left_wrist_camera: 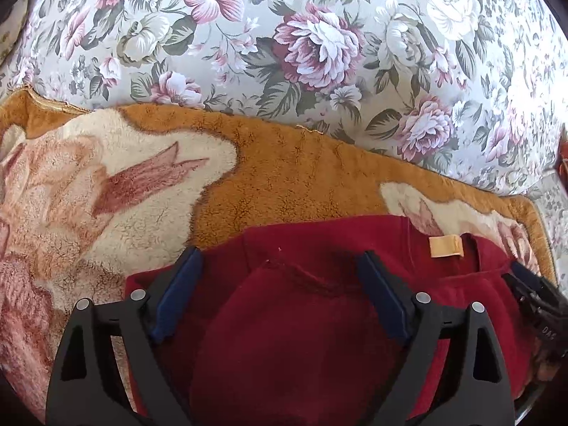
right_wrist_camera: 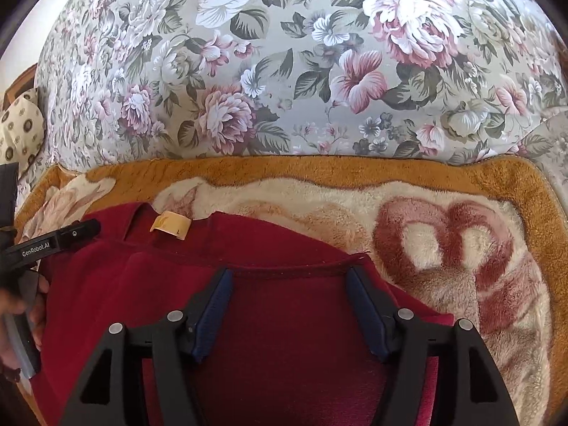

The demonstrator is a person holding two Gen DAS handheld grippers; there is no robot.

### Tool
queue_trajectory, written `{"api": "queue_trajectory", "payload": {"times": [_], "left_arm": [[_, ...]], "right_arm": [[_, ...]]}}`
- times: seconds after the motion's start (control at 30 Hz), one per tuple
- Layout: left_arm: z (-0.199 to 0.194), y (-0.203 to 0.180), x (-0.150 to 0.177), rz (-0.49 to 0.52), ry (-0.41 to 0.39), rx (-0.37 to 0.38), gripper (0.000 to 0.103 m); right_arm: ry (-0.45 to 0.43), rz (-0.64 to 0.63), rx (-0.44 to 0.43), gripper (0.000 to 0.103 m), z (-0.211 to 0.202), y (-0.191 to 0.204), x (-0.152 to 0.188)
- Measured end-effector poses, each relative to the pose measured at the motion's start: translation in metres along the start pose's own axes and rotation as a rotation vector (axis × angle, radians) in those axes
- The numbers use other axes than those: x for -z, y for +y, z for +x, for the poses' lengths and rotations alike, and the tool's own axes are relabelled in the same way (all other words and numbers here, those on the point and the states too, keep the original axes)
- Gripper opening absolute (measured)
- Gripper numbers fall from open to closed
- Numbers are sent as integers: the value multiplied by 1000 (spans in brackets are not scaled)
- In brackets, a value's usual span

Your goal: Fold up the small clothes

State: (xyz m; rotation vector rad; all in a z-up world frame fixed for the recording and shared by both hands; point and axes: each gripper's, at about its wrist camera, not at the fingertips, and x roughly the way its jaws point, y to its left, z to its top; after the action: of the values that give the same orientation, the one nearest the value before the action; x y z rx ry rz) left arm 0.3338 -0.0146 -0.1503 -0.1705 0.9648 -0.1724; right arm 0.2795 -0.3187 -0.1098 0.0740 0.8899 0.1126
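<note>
A dark red garment [left_wrist_camera: 319, 319] lies on a fleece blanket, with a yellow neck label [left_wrist_camera: 445, 246] at its far edge. It also shows in the right wrist view [right_wrist_camera: 284, 319], label [right_wrist_camera: 170, 225] at upper left. My left gripper [left_wrist_camera: 280, 259] is open, its blue-padded fingers [left_wrist_camera: 177, 291] spread over a folded flap of the garment. My right gripper [right_wrist_camera: 287, 273] is open over the garment's folded edge near its right side. Each gripper shows at the edge of the other's view: the right one [left_wrist_camera: 536, 294], the left one [right_wrist_camera: 53, 238].
An orange and cream fleece blanket [left_wrist_camera: 284, 177] covers the surface, also in the right wrist view [right_wrist_camera: 461, 248]. Behind it rises a floral cushion or sofa back [left_wrist_camera: 319, 42]. A spotted cushion [right_wrist_camera: 19, 131] sits at far left.
</note>
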Motion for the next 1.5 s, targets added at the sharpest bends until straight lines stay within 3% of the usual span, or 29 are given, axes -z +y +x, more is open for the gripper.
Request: {"api": "queue_trajectory", "payload": {"times": [0.07, 0.13, 0.2, 0.27, 0.3, 0.43, 0.53, 0.63, 0.73, 0.8, 0.9, 0.97, 1.07, 1.23, 1.43, 1.47, 1.5], "left_arm": [[-17, 3, -13, 9, 11, 7, 87], [-61, 15, -23, -4, -62, -27, 87], [-102, 30, -21, -51, -103, 6, 87], [-144, 49, -6, -105, -114, 36, 88], [-157, 58, 6, -124, -112, 45, 88], [-188, 77, 81, -185, -71, 122, 87], [-193, 71, 142, -233, -55, 218, 87], [-187, 57, 179, -274, -51, 278, 87], [-169, 46, 194, -257, -26, 297, 87], [-157, 48, 200, -267, -30, 297, 87], [-159, 55, 199, -308, -76, 411, 88], [-149, 57, 196, -325, -52, 500, 88], [-143, 55, 190, -342, -50, 495, 87], [-137, 68, 178, -451, -95, 499, 87], [-134, 72, 173, -550, -147, 424, 87], [-135, 74, 175, -565, -154, 407, 75], [-135, 77, 178, -588, -155, 378, 53]], "right_arm": [[0, 1, 0, 66, 0, 0, 0], [10, -5, 11, 66, 0, 1, 0], [50, -35, 46, 62, -2, 6, -3], [93, -60, 115, 52, -13, 14, -9], [78, -43, 132, 52, -26, 18, -10], [-82, 7, 38, 52, -106, 50, 19], [-95, -16, -46, 53, -143, 81, 63], [-92, -37, -89, 53, -164, 106, 111], [-55, -44, -95, 53, -169, 117, 146], [-69, -45, -96, 53, -175, 118, 152], [-63, -14, -84, 53, -172, 113, 155], [-19, 6, -85, 53, -162, 110, 154], [46, 29, -92, 53, -148, 106, 153], [38, 14, -93, 53, -149, 109, 155], [48, 19, -101, 53, -147, 109, 157], [49, 20, -102, 53, -147, 108, 157], [48, 21, -103, 53, -147, 108, 157]]}}
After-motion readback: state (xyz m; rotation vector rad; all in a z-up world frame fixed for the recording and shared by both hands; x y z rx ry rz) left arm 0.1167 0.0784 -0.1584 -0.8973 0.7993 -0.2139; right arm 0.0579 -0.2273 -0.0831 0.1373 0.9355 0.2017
